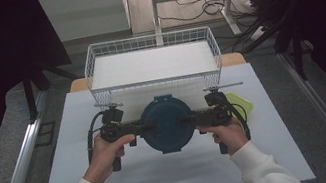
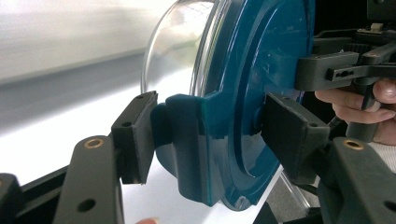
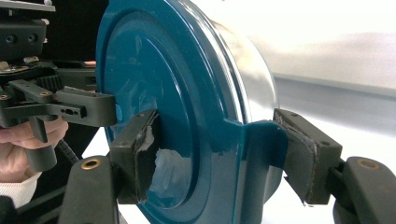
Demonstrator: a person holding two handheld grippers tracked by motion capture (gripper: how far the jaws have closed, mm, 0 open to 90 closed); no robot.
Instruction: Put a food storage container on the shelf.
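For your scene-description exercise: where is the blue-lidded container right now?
In the high view the container sits mid-table, clamped between the left gripper and right gripper, just in front of the wire basket.

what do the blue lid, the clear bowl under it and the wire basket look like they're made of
Blue lid: likely glossy moulded plastic; it shows soft reflections and moulded clip tabs. Clear bowl: see-through and shiny, glass or clear plastic, hard to tell which. Wire basket: thin white wire mesh, probably coated metal.
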